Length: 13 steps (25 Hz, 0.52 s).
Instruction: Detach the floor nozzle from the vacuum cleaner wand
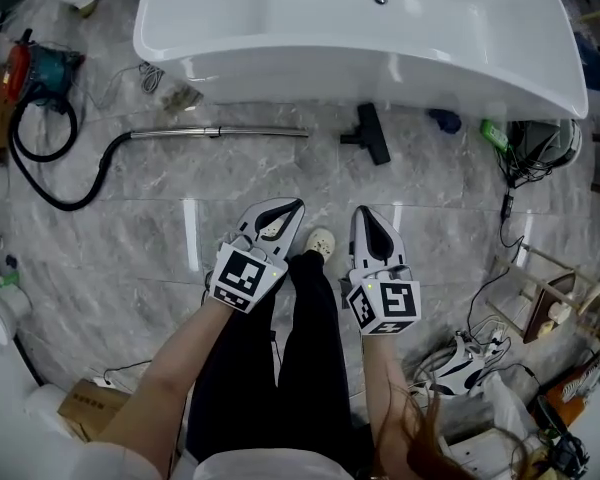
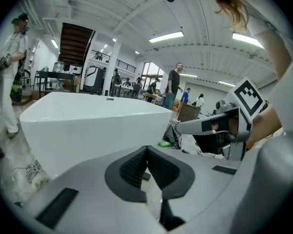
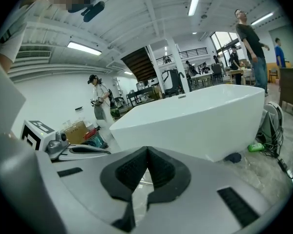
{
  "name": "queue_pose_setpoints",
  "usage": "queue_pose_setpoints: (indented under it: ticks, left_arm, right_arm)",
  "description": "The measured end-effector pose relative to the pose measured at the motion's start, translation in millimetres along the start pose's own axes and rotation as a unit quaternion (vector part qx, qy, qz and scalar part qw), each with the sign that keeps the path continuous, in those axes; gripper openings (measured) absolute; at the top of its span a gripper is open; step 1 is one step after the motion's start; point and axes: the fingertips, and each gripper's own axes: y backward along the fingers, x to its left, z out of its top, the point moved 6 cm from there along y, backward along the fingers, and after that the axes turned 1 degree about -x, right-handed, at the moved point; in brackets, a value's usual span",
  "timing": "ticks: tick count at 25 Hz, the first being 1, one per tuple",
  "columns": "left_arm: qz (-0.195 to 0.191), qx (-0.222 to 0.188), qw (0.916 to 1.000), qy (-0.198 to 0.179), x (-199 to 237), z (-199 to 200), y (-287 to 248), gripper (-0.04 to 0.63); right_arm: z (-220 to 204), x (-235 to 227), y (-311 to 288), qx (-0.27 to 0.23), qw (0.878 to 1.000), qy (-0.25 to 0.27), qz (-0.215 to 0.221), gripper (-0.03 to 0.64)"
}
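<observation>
The left claw (image 1: 288,210) and the right claw (image 1: 364,218) were both shut tight and held nothing. The floor nozzle (image 1: 368,134) lay on the floor (image 1: 130,238) by the bathtub (image 1: 280,38), apart from the wand (image 1: 220,131). A careless step might kick it away.

A glossy white bathtub (image 1: 380,58) stands on a grey floor (image 1: 110,268) veined with white marbling. In front of the bathtub, the wand (image 1: 220,131) is shiny silver, and its hose (image 1: 70,206) and the nozzle (image 1: 368,135) are black. The left gripper (image 1: 296,206) and right gripper (image 1: 363,212) are pale grey, with black-and-white square markers.
</observation>
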Motion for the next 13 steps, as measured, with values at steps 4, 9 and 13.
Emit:
queue_pose_setpoints:
  ticks: [4, 9, 13]
  left_arm:
    - [0.0, -0.001, 1.0, -0.004, -2.1, -2.0, -3.0, 0.011]
    - [0.001, -0.005, 0.9999, -0.011, -1.1, 1.2, -4.1, 0.011]
    - [0.009, -0.002, 0.9999, -0.013, 0.1, 0.1, 0.4, 0.011]
  right_arm:
    - [-8.9, -0.4, 2.5, 0.013, 1.0, 0.009, -0.002, 0.014]
    - [-2.4, -0.9, 0.6, 0.006, 0.999, 0.032, -0.006, 0.014]
    - [4.3, -1.0, 0.8, -0.006, 1.0, 0.029, -0.006, 0.014]
